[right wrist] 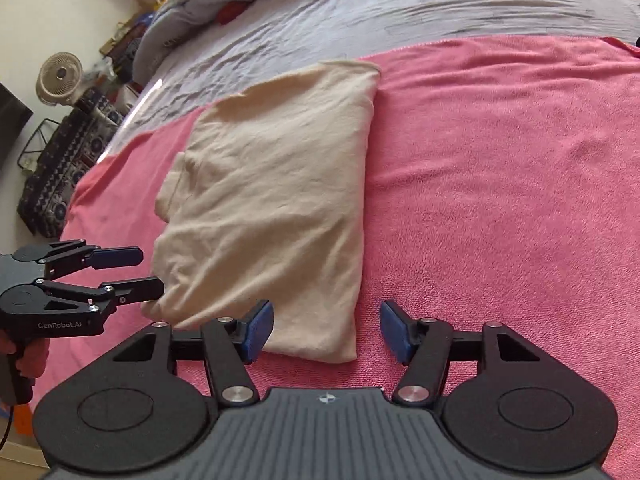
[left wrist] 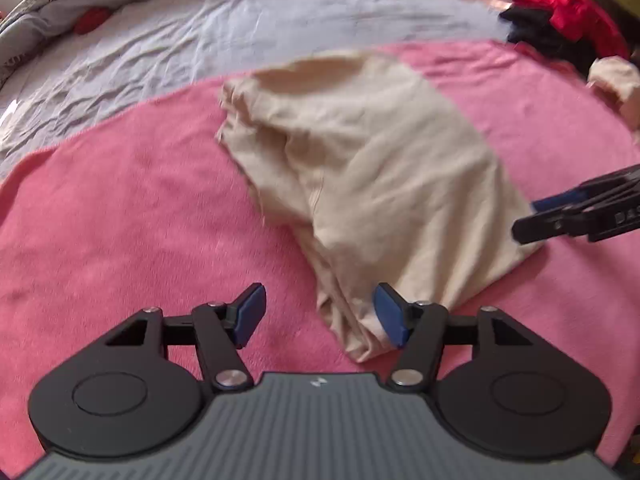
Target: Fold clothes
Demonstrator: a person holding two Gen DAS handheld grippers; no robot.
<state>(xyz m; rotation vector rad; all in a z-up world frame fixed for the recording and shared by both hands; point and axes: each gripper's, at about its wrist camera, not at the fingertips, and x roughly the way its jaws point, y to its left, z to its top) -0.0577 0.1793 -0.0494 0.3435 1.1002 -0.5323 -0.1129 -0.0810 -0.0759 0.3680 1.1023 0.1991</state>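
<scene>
Surface: I work over a pink towel [right wrist: 500, 184] spread on a bed, with a wrinkled grey sheet [right wrist: 360, 12] showing beyond its far edge at 12 o'clock.
Garment: a beige garment [right wrist: 272, 184] lies folded into a rough rectangle on the towel, its far corner reaching just over onto the sheet in my right view.
Left gripper: my left gripper [left wrist: 320, 314] has its blue-padded jaws spread apart, the garment's near corner lying between them and touching the right-hand pad.
Right gripper: my right gripper [right wrist: 327, 330] is likewise spread wide, jaws straddling the garment's near right corner, pinching nothing.
Cross view: the right gripper enters my left view at 3 o'clock, at the garment's edge.
Pile: red and black clothes [left wrist: 560, 20] sit heaped at 1 o'clock in the left view, beside another beige piece [left wrist: 616, 80].
Bedding: a patterned duvet [left wrist: 60, 4] is bunched at 10 o'clock.
Room: a small fan [right wrist: 60, 78] and a dark patterned cushion [right wrist: 60, 168] stand beside the bed at 9 o'clock in the right view.
</scene>
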